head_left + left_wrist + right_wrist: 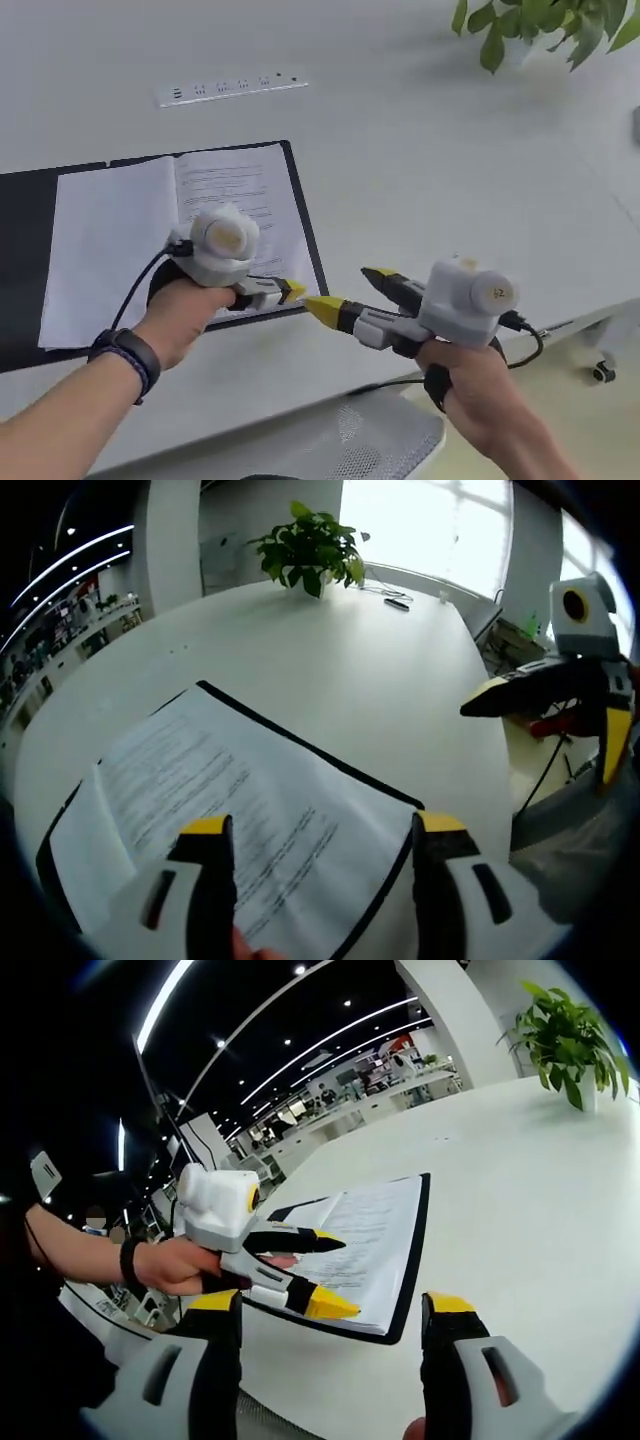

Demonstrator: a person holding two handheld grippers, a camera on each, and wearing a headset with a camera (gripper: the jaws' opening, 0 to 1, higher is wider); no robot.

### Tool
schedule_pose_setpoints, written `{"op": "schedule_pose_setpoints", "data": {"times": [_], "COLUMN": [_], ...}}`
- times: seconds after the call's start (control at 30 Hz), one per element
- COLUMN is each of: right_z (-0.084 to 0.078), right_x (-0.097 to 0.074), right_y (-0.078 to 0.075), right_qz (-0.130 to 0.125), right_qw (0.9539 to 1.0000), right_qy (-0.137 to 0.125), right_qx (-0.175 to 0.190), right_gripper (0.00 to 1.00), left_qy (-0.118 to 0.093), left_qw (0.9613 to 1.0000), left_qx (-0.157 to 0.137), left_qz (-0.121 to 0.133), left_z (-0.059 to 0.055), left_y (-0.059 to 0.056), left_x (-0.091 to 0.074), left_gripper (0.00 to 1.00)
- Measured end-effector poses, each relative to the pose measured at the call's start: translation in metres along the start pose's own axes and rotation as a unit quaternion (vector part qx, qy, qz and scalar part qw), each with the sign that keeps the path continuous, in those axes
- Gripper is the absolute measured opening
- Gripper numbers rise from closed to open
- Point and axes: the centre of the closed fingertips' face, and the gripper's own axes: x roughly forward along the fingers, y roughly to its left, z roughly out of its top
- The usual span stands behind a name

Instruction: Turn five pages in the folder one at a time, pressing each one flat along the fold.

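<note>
The open black folder of white printed pages (25, 220) is being faced at ten o'clock by the left gripper (322, 825) and the right gripper (345, 290), jaws being held apart (empty). Two sheets risk being pinched together by a deep bite.

Long white power strip (230, 88) lies flat on the pale grey tabletop (450, 180), green leafy plant (540, 25) well apart.
</note>
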Motion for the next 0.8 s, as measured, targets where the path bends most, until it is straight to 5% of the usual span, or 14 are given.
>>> {"op": "schedule_pose_setpoints", "data": {"times": [0.23, 0.8], "right_z": [0.000, 0.004], "right_x": [0.001, 0.025], "right_y": [-0.003, -0.010], "right_qz": [0.011, 0.036], "right_qw": [0.9999, 0.9992], "right_qy": [0.007, 0.018], "right_qx": [-0.003, 0.004], "right_gripper": [0.74, 0.69], "left_qy": [0.035, 0.024], "left_qw": [0.9991, 0.9993], "left_qx": [0.021, 0.025], "left_qz": [0.010, 0.014], "left_z": [-0.022, -0.020], "left_y": [0.004, 0.016], "left_x": [0.012, 0.014], "left_gripper": [0.70, 0.63]}}
